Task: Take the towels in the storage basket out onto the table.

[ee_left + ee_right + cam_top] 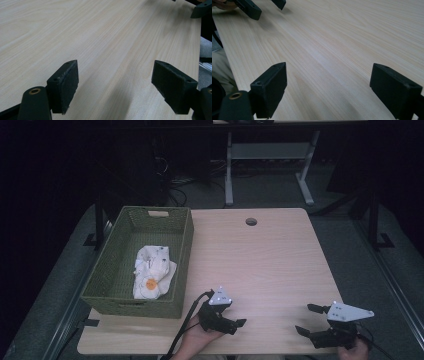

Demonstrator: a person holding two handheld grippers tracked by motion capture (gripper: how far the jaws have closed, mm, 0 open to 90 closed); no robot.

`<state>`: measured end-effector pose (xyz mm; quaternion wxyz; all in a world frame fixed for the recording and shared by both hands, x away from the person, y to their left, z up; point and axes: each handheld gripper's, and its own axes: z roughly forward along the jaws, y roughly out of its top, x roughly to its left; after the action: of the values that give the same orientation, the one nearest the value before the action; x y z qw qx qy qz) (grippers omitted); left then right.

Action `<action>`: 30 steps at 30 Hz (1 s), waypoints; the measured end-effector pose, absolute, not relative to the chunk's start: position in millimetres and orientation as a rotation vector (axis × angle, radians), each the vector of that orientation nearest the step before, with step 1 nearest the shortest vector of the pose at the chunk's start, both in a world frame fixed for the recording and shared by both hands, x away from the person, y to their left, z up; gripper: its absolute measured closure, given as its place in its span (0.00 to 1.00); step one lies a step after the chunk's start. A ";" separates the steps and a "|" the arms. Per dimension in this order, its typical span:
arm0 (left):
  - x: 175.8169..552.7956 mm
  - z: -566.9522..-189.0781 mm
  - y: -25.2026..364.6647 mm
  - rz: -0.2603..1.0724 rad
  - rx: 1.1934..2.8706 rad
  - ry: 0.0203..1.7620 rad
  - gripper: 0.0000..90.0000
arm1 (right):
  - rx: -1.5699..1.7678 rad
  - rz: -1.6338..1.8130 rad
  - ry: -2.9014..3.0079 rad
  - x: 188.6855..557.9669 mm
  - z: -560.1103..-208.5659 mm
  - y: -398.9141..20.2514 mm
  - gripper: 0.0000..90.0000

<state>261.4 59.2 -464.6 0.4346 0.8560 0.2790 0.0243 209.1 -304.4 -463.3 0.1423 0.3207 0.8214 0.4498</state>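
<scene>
At the near edge of the wooden table, the left gripper lies low over bare wood in the person's hand, its jaws spread wide with nothing between them. Well apart to the right, the right gripper hangs just above the tabletop, its jaws likewise wide apart and empty. On the left side of the table stands a green woven basket, and a crumpled white cloth with an orange spot lies inside it.

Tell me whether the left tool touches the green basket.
Apart. The high view shows bare table between the left tool and the green basket, near its front corner.
</scene>
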 end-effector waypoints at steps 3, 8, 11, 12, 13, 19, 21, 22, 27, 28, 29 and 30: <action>261.5 -464.8 59.9 0.060 2.132 0.694 0.24 | 0.923 1.304 2.370 209.2 -463.1 -304.7 0.15; 261.3 -463.2 62.2 0.074 2.127 0.693 0.24 | 0.909 1.303 2.369 207.7 -461.6 -303.1 0.15; 263.4 -460.3 64.8 0.081 2.152 0.671 0.25 | 0.895 1.305 2.371 206.7 -460.4 -300.7 0.15; 263.4 -460.3 64.8 0.081 2.152 0.671 0.25 | 0.895 1.305 2.371 206.7 -460.4 -300.7 0.15; 264.1 -456.8 65.1 0.093 2.166 0.657 0.25 | 0.881 1.301 2.380 205.7 -459.7 -298.4 0.15; 267.5 -449.1 68.2 0.086 2.172 0.621 0.24 | 0.864 1.308 2.383 204.5 -458.6 -296.0 0.15; 270.6 -442.2 67.9 0.073 2.179 0.594 0.24 | 0.874 1.307 2.375 204.6 -458.7 -296.5 0.15; 270.6 -442.2 67.9 0.073 2.179 0.594 0.24 | 0.874 1.307 2.375 204.6 -458.7 -296.5 0.15; 272.1 -422.0 64.3 0.108 2.204 0.511 0.24 | 0.884 1.308 2.371 205.8 -459.8 -296.8 0.15; 272.4 -415.4 63.4 0.100 2.202 0.496 0.24 | 0.884 1.310 2.364 205.5 -459.3 -297.4 0.15; 272.6 -411.1 62.1 0.110 2.213 0.481 0.24 | 0.886 1.308 2.363 205.3 -459.0 -297.6 0.15; 272.6 -411.1 62.1 0.110 2.213 0.481 0.24 | 0.886 1.309 2.360 205.1 -458.8 -297.8 0.15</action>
<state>272.6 62.1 -411.1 0.4233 0.8843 0.1922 0.0440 205.1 -297.8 -458.8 0.1500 0.3082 0.8216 0.4555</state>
